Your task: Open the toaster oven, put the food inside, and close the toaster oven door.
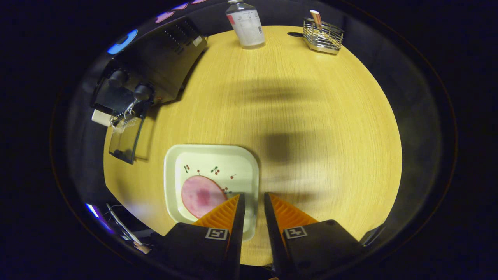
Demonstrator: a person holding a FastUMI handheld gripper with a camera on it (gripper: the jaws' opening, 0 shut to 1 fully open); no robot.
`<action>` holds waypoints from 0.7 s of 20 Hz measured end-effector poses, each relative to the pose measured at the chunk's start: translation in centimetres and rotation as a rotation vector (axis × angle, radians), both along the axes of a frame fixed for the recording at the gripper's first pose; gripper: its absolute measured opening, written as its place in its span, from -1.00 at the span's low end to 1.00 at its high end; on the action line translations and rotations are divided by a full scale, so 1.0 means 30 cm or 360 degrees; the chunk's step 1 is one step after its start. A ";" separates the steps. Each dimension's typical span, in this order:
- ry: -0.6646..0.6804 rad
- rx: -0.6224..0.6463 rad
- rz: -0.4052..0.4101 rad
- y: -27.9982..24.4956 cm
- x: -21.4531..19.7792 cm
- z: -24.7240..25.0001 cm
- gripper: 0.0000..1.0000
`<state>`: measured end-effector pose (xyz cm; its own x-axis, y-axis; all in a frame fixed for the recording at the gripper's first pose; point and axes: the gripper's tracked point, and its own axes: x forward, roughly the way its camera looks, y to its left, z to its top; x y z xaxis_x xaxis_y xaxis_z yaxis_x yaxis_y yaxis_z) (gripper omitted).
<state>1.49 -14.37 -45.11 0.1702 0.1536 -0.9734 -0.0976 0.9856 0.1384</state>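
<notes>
A black toaster oven (163, 58) stands at the far left of the round wooden table (311, 116), with two knobs (142, 92) on its front. Its glass door (125, 140) hangs swung down and open. A square pale plate (241, 163) with cherry prints lies just ahead of the fingers and holds a round pink slice of ham (200, 194). My gripper (253, 194) hovers above the plate's right edge, open by a narrow gap with nothing held between its fingers. The left finger covers part of the ham.
A clear bottle with a white label (246, 24) stands at the far edge of the table. A wire rack (323, 35) with a utensil in it sits to the right of the bottle. Bare tabletop stretches to the right of the plate.
</notes>
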 end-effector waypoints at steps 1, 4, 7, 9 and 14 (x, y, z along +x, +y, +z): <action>0.0007 -0.0019 -0.0004 0.001 -0.002 0.030 -0.46; -0.0028 0.0034 0.0056 0.026 0.009 -0.004 -0.68; -0.0056 0.0183 0.0065 0.031 0.018 0.003 -0.75; 0.0027 0.0315 -0.0048 0.034 0.009 0.015 -0.87; 0.0115 0.0710 -0.0409 0.040 0.006 0.047 -0.89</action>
<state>1.67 -13.17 -43.71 0.1921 0.5183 -0.8334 0.1651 0.8200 0.5480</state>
